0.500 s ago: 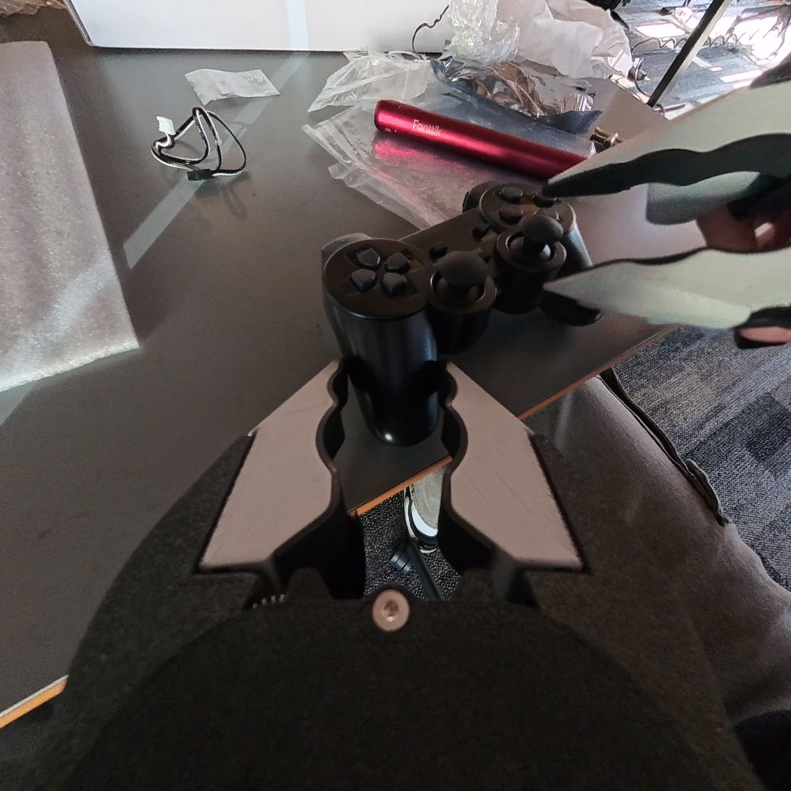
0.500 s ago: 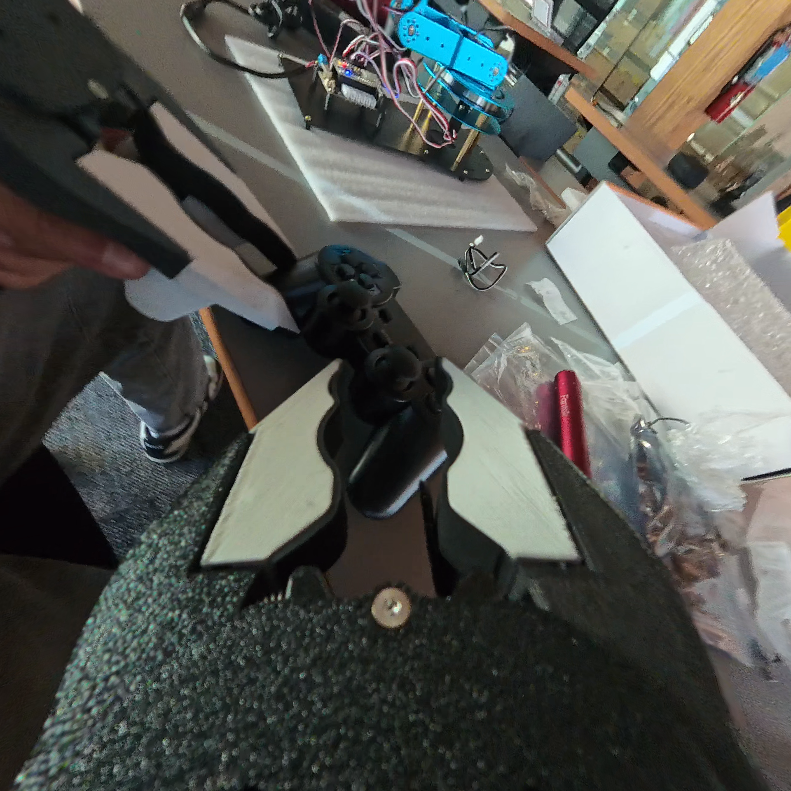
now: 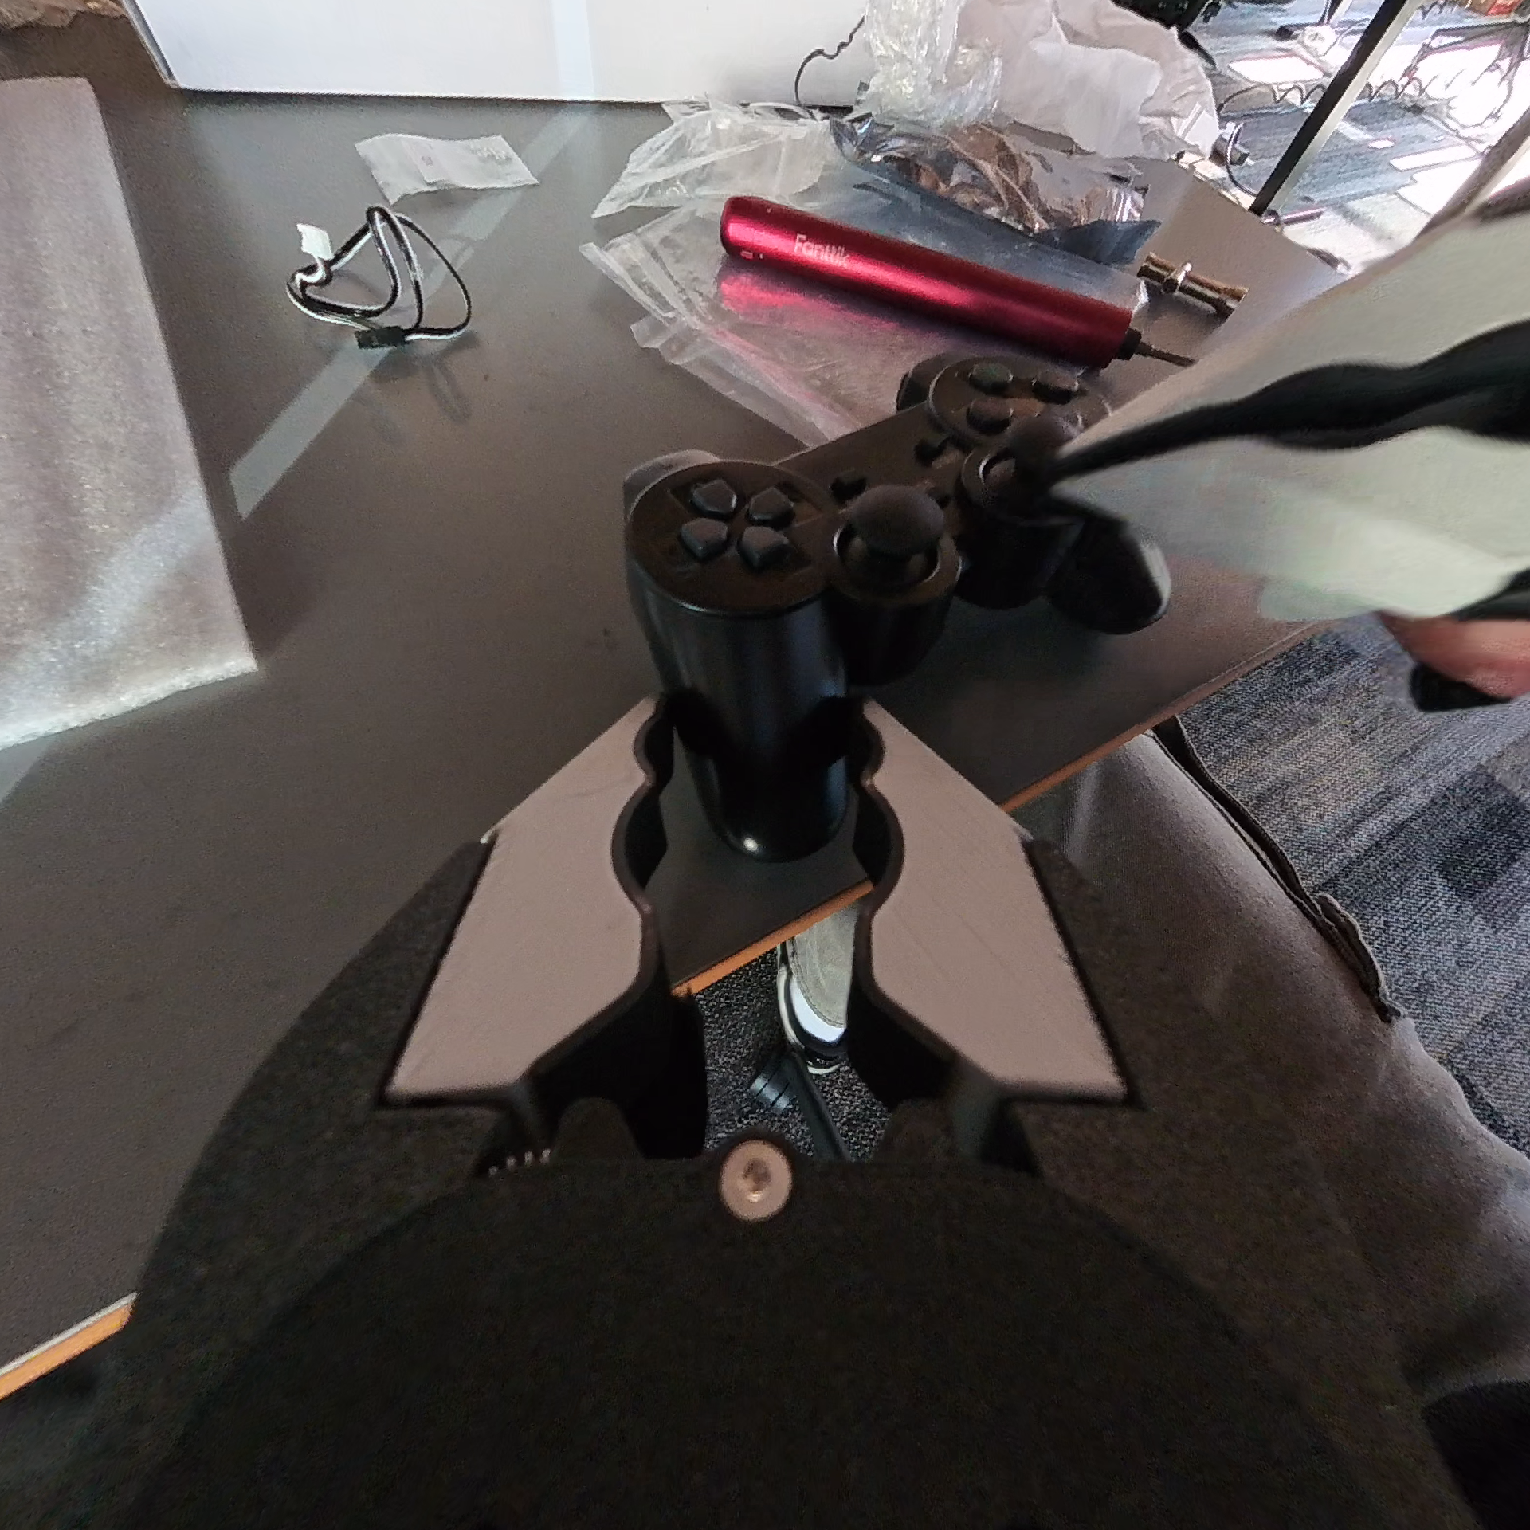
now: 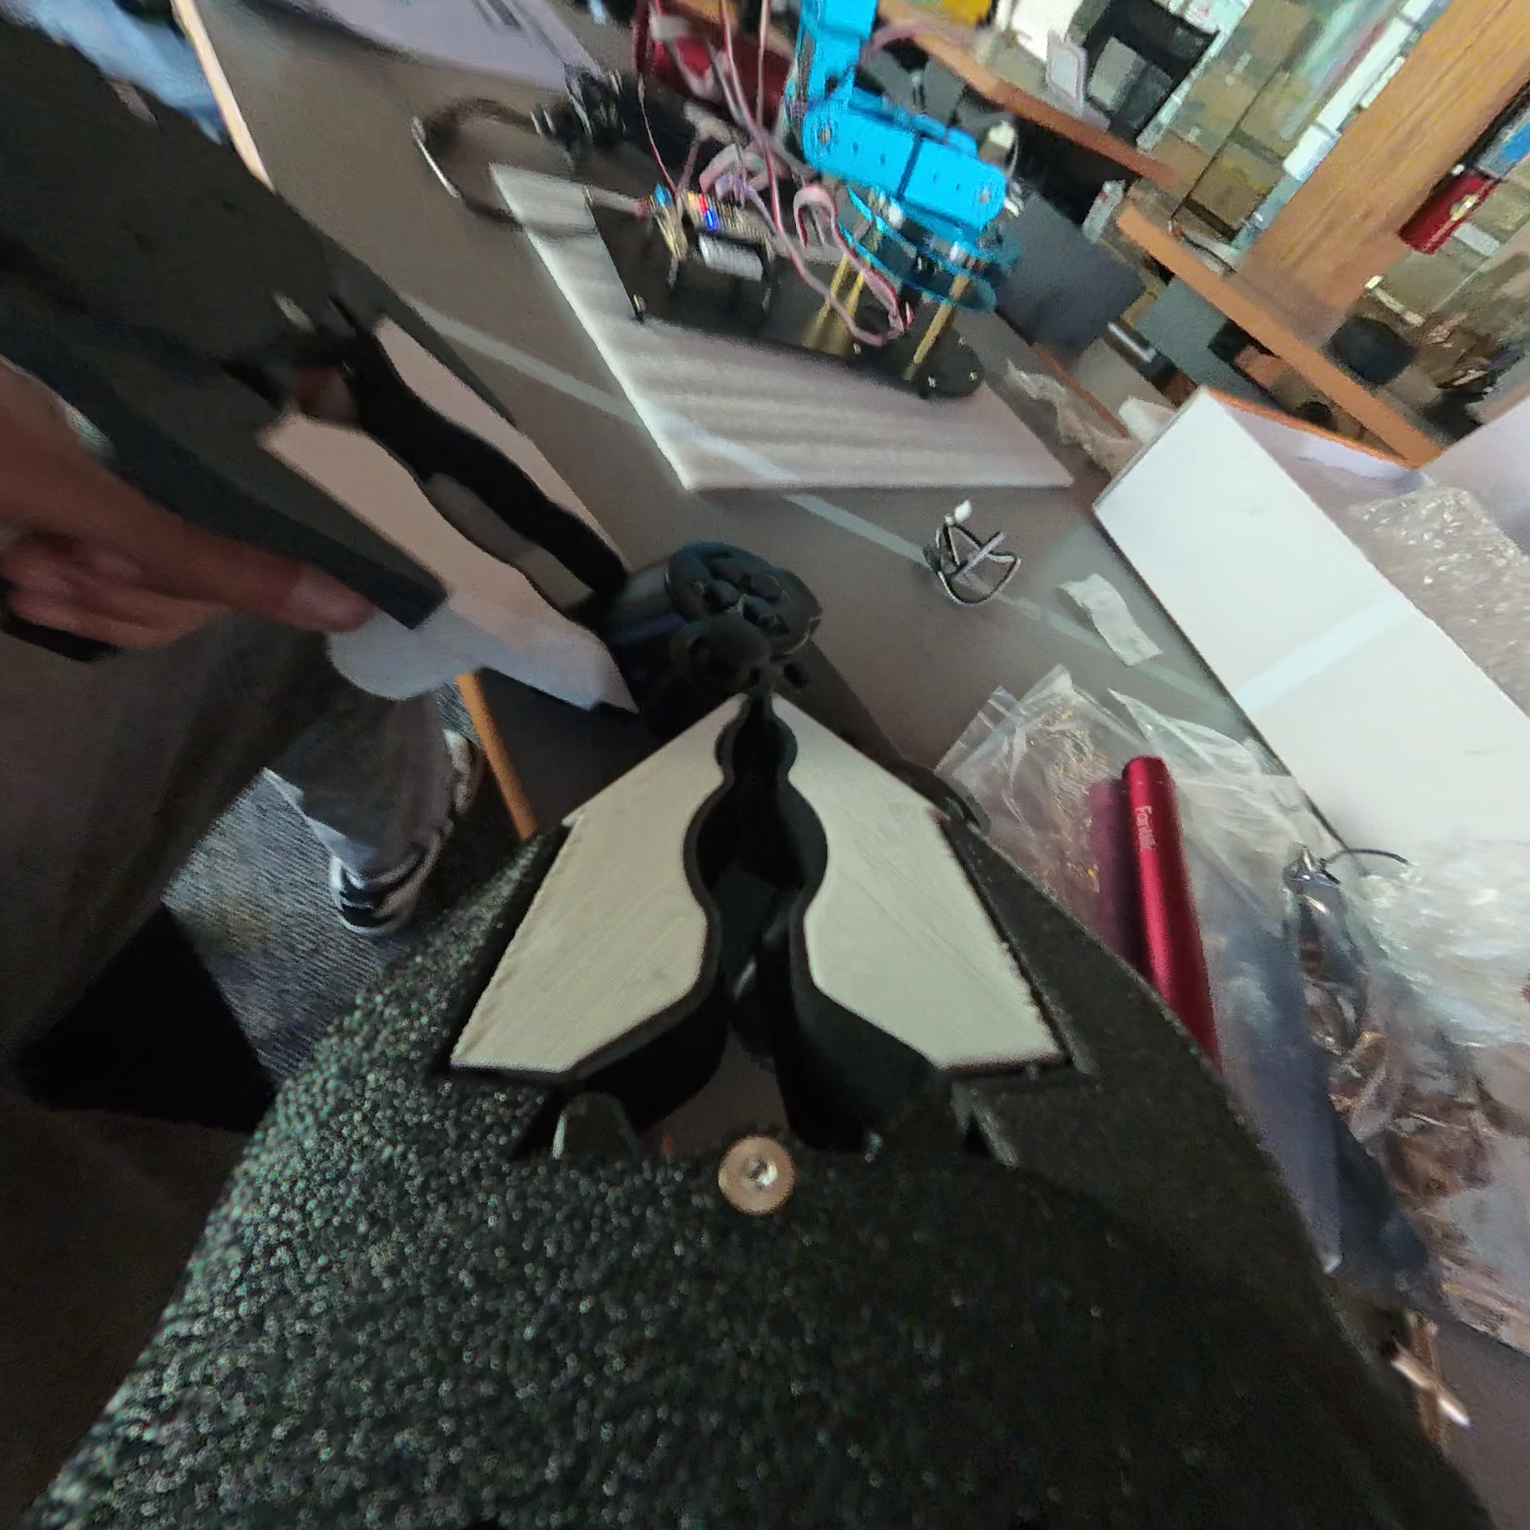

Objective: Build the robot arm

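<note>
A black game controller lies at the corner of a dark table. My left gripper is shut on its left handle, a finger on each side. My right gripper comes in from the right, and its tips are pinched on the controller's right thumbstick. In the right wrist view my right gripper has its jaws almost together. The stick is hidden between the tips. The controller shows just beyond them, with the left gripper on its far handle.
A red metal cylinder lies on clear plastic bags behind the controller. A small coiled cable and a foam sheet lie to the left. A white box and a blue robot kit stand farther back. The table edge is close.
My right gripper was open around the right thumbstick and has now closed on it. My left gripper still holds the left handle.
</note>
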